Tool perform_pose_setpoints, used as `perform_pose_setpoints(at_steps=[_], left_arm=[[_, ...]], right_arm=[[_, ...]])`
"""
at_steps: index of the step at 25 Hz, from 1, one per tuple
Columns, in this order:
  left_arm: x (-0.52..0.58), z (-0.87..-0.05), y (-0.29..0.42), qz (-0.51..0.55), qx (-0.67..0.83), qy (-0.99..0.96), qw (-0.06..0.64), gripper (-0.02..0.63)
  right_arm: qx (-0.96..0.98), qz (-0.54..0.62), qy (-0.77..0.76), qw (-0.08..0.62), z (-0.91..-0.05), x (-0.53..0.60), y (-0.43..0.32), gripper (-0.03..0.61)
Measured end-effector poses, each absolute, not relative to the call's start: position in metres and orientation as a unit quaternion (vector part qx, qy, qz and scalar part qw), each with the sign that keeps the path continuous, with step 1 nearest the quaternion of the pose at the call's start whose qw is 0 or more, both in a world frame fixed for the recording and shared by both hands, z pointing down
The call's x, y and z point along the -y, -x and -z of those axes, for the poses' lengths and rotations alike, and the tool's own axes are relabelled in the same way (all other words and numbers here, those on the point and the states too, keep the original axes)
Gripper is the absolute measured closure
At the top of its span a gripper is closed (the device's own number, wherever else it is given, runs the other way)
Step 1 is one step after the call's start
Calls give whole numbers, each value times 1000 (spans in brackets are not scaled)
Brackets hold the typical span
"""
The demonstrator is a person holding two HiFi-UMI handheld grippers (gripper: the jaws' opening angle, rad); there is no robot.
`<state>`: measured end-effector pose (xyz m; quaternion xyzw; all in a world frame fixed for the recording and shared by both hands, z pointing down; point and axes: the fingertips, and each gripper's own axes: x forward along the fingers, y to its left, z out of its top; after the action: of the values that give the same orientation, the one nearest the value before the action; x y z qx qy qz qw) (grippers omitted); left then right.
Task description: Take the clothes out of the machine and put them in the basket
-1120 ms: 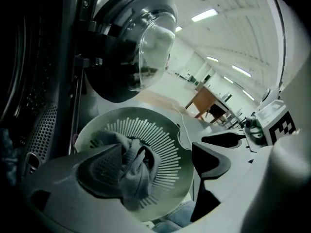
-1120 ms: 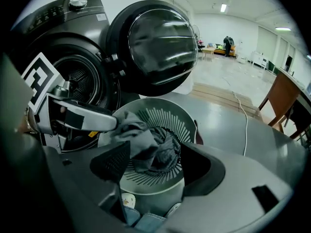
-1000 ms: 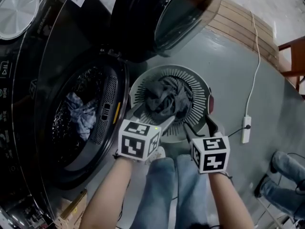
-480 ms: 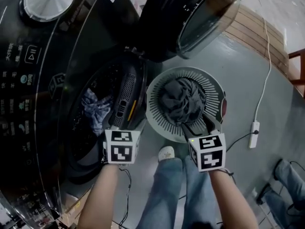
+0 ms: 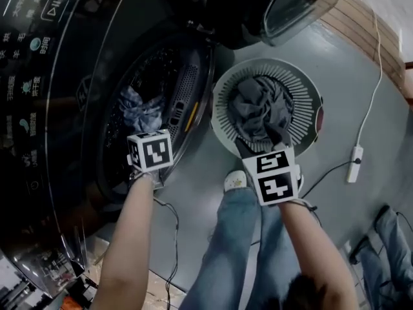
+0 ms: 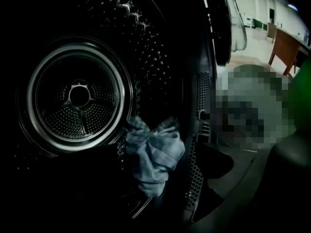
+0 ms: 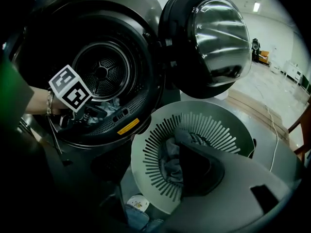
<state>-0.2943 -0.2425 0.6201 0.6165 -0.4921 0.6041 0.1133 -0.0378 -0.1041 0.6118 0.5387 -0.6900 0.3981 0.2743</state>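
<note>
Left claw [image 5: 148,133] pointing into drum [image 6: 77,96], left of frame, jaws just widening, empty, readying for bluish garment [image 6: 153,154] lying inside. Right claw [image 5: 261,144] hovering over basket [image 5: 303,89], centre-right, seemingly released above grey clothes [image 5: 255,105].

White power strip [image 5: 353,164], seemingly, on floor [image 5: 342,63]

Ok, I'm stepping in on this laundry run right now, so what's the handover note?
Left gripper: jaws have just been opening, nothing between them, at the drum mouth facing the pale blue cloth.
Right gripper: open, empty, above the basket.
Done: grey clothes lie in the basket.
To do: move the pale blue cloth from drum to basket.
</note>
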Motion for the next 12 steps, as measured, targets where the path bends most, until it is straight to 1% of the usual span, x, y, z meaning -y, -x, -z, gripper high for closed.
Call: perform_pose_setpoints(at_steps=[2, 4, 7, 8, 9, 10, 11, 12], left_arm=[[242, -631, 306, -625, 493, -591, 130, 133], [250, -639, 316, -624, 502, -580, 146, 126], [258, -642, 321, -597, 512, -582, 205, 124], [253, -644, 317, -586, 506, -586, 239, 132], [244, -648, 309, -572, 493, -590, 286, 205], [235, -653, 299, -557, 482, -593, 325, 347], [230, -655, 292, -549, 478, -595, 342, 550], [229, -655, 288, -551, 477, -598, 335, 582]], right_arm=[[689, -400, -536, 277, -615, 103, 39, 272], [688, -401, -536, 280, -617, 102, 38, 275], [687, -401, -537, 280, -618, 103, 37, 278], [686, -402, -538, 280, -618, 103, 35, 279], [684, -404, -540, 278, -618, 103, 34, 281], [683, -405, -541, 277, -618, 103, 33, 282], [682, -405, -543, 276, -617, 103, 31, 284], [682, -405, -543, 275, -617, 103, 30, 287]])
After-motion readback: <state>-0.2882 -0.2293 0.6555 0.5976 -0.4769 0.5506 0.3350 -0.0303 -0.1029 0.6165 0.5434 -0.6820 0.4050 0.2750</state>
